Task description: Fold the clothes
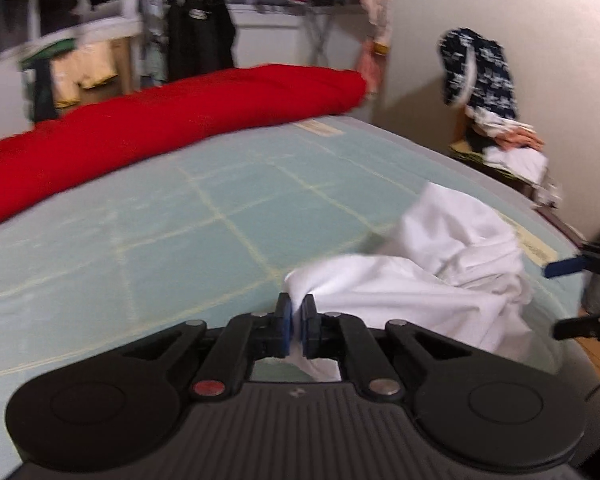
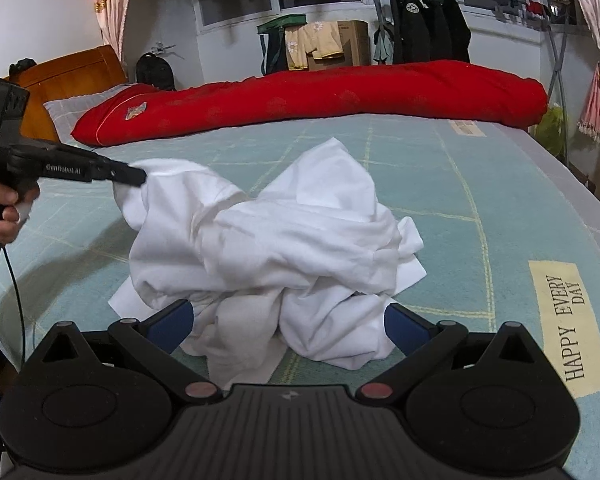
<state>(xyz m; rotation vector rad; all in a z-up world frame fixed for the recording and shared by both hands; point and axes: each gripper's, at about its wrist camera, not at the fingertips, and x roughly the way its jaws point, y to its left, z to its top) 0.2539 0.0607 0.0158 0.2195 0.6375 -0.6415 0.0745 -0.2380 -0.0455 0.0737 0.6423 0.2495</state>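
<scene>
A crumpled white garment (image 2: 284, 240) lies in a heap on the pale green bed sheet (image 2: 440, 184). In the left wrist view my left gripper (image 1: 296, 314) is shut on a bunched edge of the white garment (image 1: 440, 280), with cloth squeezed between the blue pads. The right wrist view shows the same left gripper (image 2: 134, 176), held by a hand, pinching the heap's upper left corner. My right gripper (image 2: 288, 322) stands open at the near side of the heap, its blue fingers (image 2: 168, 320) wide apart with folds of cloth lying between them. The right gripper (image 1: 560, 298) shows at the left view's right edge.
A long red quilt (image 2: 320, 96) lies rolled across the far side of the bed. A clothes rack with dark jackets (image 2: 428, 28) stands behind it. More clothes are piled on a stand (image 1: 500, 136) beside the bed. The sheet carries a printed label (image 2: 568, 320) at its right edge.
</scene>
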